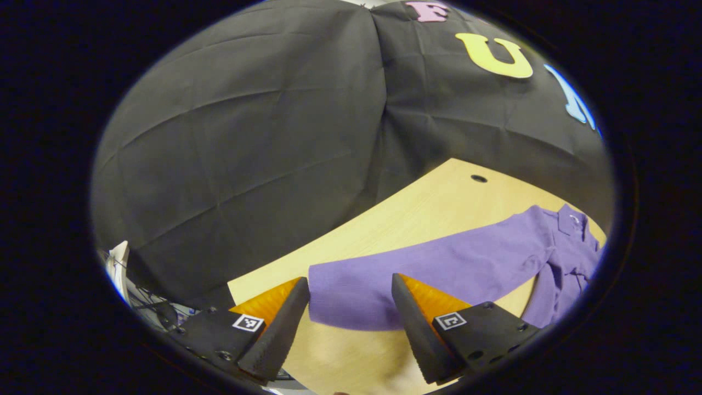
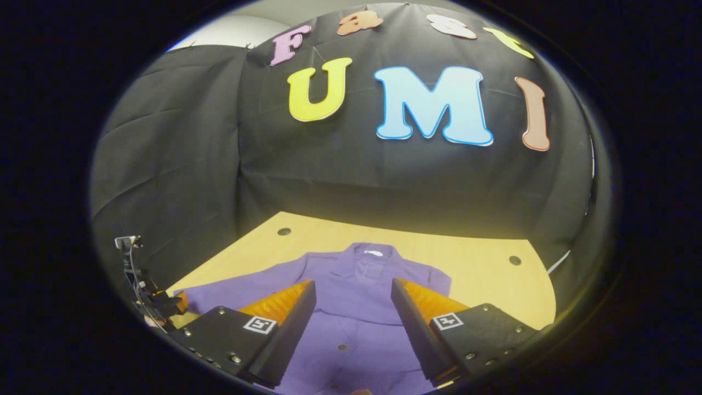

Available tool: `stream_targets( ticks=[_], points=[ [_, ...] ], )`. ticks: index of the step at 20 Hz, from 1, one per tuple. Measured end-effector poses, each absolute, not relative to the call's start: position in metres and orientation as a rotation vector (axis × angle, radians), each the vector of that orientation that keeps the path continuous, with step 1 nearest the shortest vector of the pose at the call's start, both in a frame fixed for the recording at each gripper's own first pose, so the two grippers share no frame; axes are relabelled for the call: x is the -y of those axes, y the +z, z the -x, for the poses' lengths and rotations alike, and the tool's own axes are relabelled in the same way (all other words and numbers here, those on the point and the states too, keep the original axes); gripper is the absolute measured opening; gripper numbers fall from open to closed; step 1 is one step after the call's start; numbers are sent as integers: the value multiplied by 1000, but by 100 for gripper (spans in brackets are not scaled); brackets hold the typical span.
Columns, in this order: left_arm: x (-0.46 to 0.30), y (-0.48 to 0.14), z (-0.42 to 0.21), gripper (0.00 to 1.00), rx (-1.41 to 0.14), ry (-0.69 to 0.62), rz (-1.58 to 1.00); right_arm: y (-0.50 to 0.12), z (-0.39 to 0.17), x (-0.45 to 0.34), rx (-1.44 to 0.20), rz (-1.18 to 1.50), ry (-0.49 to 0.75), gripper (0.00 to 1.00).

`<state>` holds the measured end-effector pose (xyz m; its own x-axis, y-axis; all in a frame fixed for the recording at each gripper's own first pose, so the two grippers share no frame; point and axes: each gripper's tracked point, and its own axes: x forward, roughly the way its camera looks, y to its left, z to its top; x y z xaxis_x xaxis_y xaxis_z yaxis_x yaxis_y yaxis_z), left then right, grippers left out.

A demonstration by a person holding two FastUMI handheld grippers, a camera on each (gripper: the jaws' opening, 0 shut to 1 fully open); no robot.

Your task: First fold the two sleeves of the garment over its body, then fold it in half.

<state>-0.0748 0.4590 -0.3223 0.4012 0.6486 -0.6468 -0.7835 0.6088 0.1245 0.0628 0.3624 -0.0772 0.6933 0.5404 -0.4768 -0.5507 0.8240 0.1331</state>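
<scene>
Purple shirt (image 2: 356, 307) lies flat on the worktop (image 1: 417, 214); both sleeves unfolded.
Soft, light knit: left claw (image 1: 351, 307) and right claw (image 2: 354, 310) gape wide, empty; pinch the sleeve cuff (image 1: 329, 299).

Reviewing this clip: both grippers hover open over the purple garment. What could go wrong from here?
1. The left gripper straddles the cuff end of the purple knit garment's outstretched sleeve; a shallow pinch may let the fabric slip mid-fold.
2. The sleeve end lies near the light wooden table edge, so a dragged fold could pull it off.
3. The right gripper sits over the buttoned front, perhaps snagging the body.
</scene>
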Motion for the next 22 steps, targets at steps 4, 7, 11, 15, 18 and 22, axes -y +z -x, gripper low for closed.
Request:
stream_targets(
  ticks=[4,7,11,15,18,22],
  points=[
    [-464,-333,73,99,-786,937,257,-88,-51,-349,-559,25,607,88],
    [-464,-328,70,96,-819,936,277,-88,-44,-343,-572,20,604,88],
    [-463,-329,70,94,-792,937,305,-91,-40,-339,-584,7,598,88],
    [-466,-317,60,88,-777,907,296,-96,-35,-333,-599,-10,589,88],
    [-457,-323,44,51,-787,842,266,-101,-32,-330,-617,-30,583,88],
    [-448,-331,34,10,-830,805,217,-108,-28,-323,-630,-58,567,88]
  ],
)
